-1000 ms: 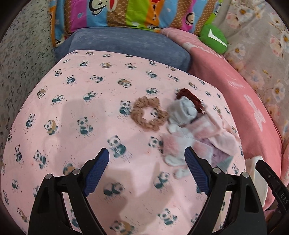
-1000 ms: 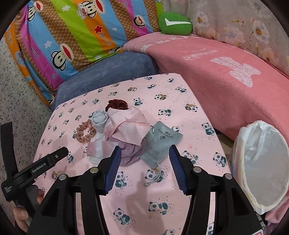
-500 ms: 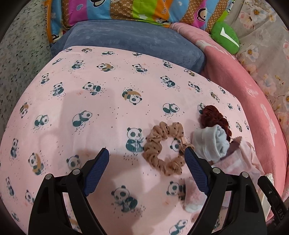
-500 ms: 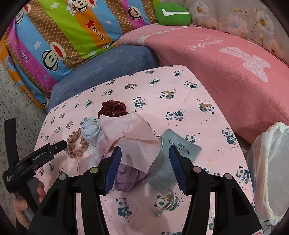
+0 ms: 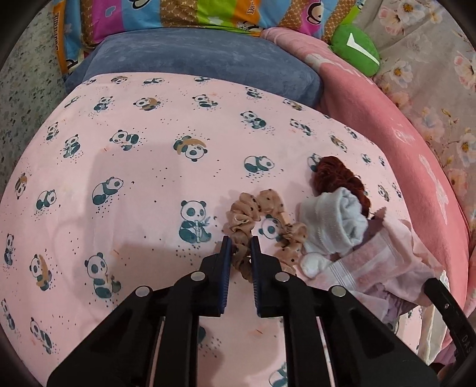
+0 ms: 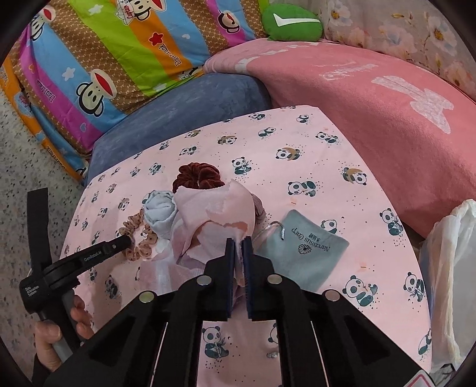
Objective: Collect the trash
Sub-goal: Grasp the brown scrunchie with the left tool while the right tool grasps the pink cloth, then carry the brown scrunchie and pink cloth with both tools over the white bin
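Note:
On the pink panda-print cloth (image 5: 134, 184) lies a heap of small soft items. My left gripper (image 5: 240, 241) is shut on the near rim of a tan dotted scrunchie (image 5: 261, 208). Beside it sit a rolled pale-blue sock (image 5: 342, 220) and a dark red scrunchie (image 5: 336, 175). In the right wrist view my right gripper (image 6: 238, 242) is shut on a fold of thin pink cloth (image 6: 217, 205), which stands up in a peak over the heap. The tan scrunchie (image 6: 139, 238) shows at the left there, with the left gripper's tip on it.
A grey drawstring pouch (image 6: 303, 247) lies just right of the right gripper. A white plastic bag (image 6: 452, 268) stands open at the right edge. Behind are a blue cushion (image 6: 184, 110), a pink blanket (image 6: 372, 95), a striped pillow and a green toy (image 6: 291, 23).
Both grippers moved forward and down onto the heap, then closed: the left onto the tan scrunchie, the right onto the pink cloth, which now stands bunched up.

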Motion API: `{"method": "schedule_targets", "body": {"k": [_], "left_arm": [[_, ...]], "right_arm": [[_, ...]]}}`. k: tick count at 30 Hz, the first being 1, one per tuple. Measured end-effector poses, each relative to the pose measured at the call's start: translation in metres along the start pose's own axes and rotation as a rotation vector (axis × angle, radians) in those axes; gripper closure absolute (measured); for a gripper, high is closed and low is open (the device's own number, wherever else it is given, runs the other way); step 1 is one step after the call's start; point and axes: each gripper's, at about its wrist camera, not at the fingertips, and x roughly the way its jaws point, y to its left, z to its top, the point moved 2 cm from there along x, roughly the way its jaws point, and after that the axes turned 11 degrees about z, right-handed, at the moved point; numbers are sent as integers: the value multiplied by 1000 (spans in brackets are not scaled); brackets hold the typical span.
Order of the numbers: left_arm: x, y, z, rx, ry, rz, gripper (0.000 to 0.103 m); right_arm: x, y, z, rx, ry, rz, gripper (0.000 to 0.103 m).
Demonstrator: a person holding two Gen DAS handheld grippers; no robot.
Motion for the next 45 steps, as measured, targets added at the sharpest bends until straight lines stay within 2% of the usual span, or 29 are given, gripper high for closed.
{"method": "schedule_targets", "body": {"k": [17,22,26,29,33,35,37,40,45], "left_arm": [[-92,-38,-22,53,-123,-77,91],[-114,-53,-35,78,-141,-106,91],[-120,-64,-51,108,-132,-116,90],[-117,-72,-63,128,-111,-119,90],[-115,-82,-76,153,-90,-117,90],[-116,-85,-81,162,-88,-114,90],[-116,-87,-84,163,-83,-114,90],[-116,-86,-87,163,-84,-106,90],[-118,-86,-90,168,-90,-89,90]], "right_arm": [[-95,21,10,-24,-169,78,100],[-111,12,-2,-8,-157,101,100],[-112,-6,-25,26,-108,88,100],[-113,-18,-41,54,-93,74,92],[-110,-33,-58,75,-66,57,87],[-110,-39,-65,89,-61,51,73],[-109,-43,-69,94,-62,54,66],[-108,-43,-72,92,-65,61,61],[-96,-35,-66,64,-54,80,61]]}}
